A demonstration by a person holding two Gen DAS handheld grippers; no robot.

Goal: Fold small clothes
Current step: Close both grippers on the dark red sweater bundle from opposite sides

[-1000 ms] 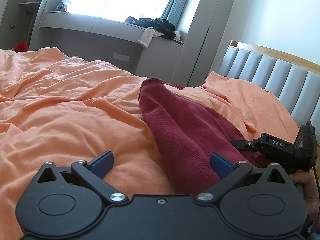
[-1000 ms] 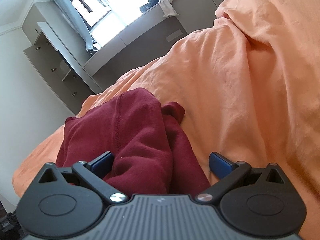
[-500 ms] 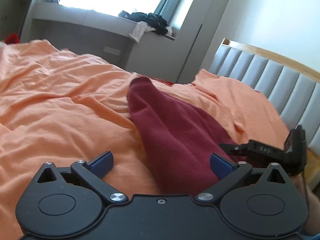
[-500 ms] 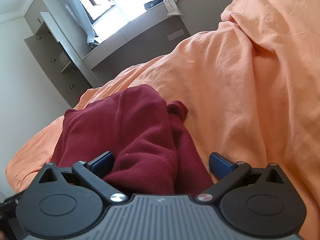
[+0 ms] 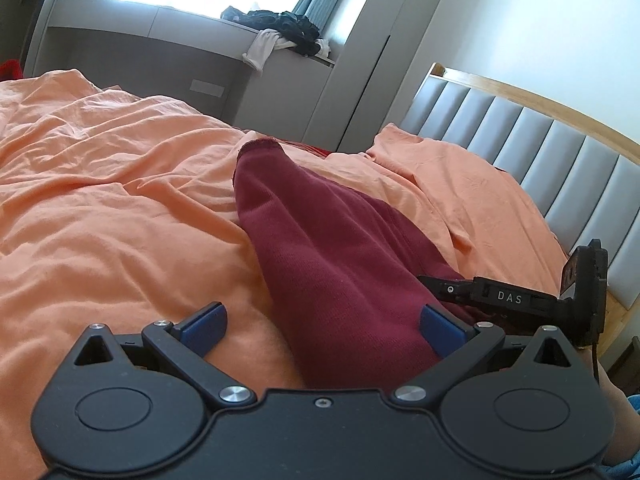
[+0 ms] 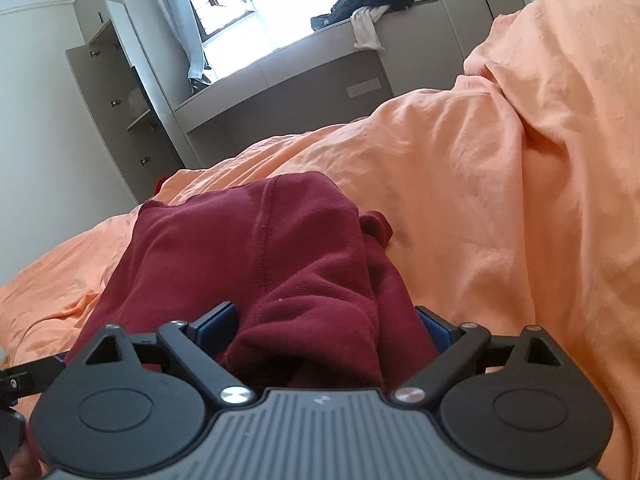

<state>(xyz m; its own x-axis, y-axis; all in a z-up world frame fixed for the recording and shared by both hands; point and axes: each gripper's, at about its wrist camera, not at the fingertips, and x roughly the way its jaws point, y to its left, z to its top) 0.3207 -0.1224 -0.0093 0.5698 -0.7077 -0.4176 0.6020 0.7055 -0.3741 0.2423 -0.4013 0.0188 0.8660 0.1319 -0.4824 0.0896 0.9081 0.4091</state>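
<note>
A dark red knit garment [image 5: 320,248] lies in a long fold on the orange bed cover [image 5: 100,208]. My left gripper [image 5: 322,324] hovers low over its near end and is open, with the cloth under the right half of the gap and beside the right blue pad. In the right wrist view the garment [image 6: 256,248] is bunched into a hump. My right gripper [image 6: 326,322] straddles that hump, its jaws wide and closing, with the fabric filling the space between the pads. The right gripper's black body [image 5: 516,300] shows at the right of the left wrist view.
A grey padded headboard with a wooden rim [image 5: 560,152] runs along the bed's right side. Beyond the bed stand grey cabinets and a window ledge carrying a pile of dark and white clothes [image 5: 280,36]. A raised ridge of the cover [image 6: 540,120] lies to the right.
The right gripper's view has rolled and lifted slightly, and its blue pads have come a little closer around the red cloth. The left gripper's view has turned slightly; its jaws stay wide.
</note>
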